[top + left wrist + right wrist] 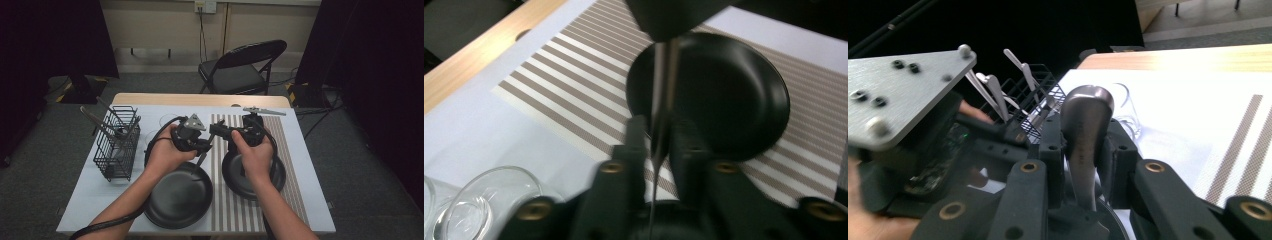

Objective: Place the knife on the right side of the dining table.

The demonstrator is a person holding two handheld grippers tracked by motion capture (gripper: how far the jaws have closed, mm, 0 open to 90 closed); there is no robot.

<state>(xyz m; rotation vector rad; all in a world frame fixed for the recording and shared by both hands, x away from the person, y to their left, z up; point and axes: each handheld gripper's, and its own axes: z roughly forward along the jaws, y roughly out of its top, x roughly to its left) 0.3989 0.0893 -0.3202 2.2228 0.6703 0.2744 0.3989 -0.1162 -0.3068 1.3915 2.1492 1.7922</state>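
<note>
Cutlery handoff over the striped mat (pixel 250 200): right gripper (pixel 1083 150) is clamped on the wide handle of a metal utensil (pixel 1085 130), held above the table between two black plates (pixel 177 195). Left gripper (pixel 659 140) has narrow jaws either side of its thin end, can't tell if they're pressing it

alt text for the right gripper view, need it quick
The right gripper has its black jaws closed on a metal utensil handle. The left gripper sits close beside it, with a black wire caddy of cutlery and a glass behind.
</note>
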